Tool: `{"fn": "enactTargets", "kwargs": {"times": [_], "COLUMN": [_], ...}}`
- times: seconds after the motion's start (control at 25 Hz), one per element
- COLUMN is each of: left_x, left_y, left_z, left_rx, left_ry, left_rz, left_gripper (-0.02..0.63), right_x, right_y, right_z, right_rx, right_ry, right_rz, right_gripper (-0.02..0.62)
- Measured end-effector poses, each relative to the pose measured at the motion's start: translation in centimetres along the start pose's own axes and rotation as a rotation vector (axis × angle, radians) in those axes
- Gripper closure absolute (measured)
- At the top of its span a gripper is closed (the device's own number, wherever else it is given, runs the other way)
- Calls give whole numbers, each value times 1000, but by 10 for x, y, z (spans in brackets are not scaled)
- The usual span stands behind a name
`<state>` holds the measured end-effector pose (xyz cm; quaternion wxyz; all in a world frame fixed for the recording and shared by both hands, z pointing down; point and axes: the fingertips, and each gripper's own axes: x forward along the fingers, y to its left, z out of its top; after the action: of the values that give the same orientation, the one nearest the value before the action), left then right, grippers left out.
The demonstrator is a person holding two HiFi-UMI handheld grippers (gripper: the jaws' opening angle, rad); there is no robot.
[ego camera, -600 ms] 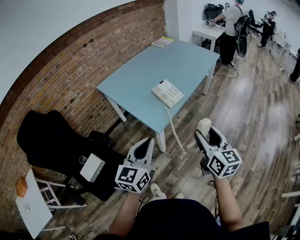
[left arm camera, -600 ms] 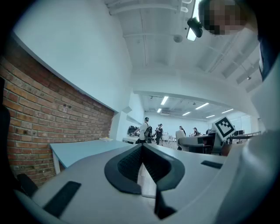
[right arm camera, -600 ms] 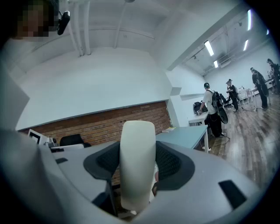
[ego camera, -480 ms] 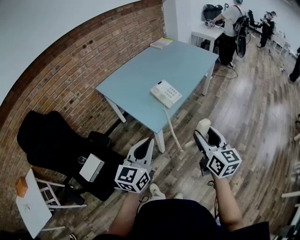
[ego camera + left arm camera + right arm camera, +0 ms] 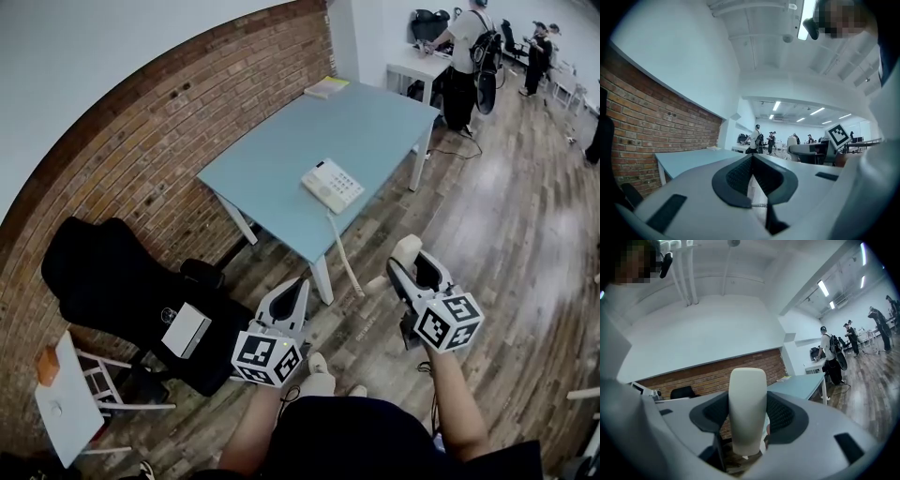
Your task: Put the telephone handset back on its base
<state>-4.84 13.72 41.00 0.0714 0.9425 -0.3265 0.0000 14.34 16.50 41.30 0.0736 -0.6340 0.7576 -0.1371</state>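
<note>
In the head view, we see the telephone base (image 5: 333,185) mid-frame on the blue desk (image 5: 281,159), with the handset (image 5: 406,249) lower right, off the desk. In the left gripper view, our left gripper (image 5: 752,158) is clenched and empty. In the right gripper view, our right gripper (image 5: 747,397) is grasping the handset.

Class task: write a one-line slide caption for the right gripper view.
Jaws closed on a cream telephone handset, with a blue table and a brick wall beyond.

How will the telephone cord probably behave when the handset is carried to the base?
The cord looks thin and runs nearly straight from the base to the handset, so it is probably floppy and should slacken as they near. Pulled away, it might tug the small base off the table.
</note>
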Motion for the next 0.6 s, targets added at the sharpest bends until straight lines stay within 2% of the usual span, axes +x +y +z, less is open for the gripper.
{"fn": "enactTargets", "kwargs": {"times": [0.6], "left_x": [25], "left_y": [35], "left_z": [0], "left_rx": [-17], "left_ry": [-1], "left_rz": [9], "left_gripper": [597], "right_x": [41], "right_y": [-2], "right_z": [-4], "right_rx": [5], "right_ry": [23], "right_rz": [21], "right_gripper": [345]}}
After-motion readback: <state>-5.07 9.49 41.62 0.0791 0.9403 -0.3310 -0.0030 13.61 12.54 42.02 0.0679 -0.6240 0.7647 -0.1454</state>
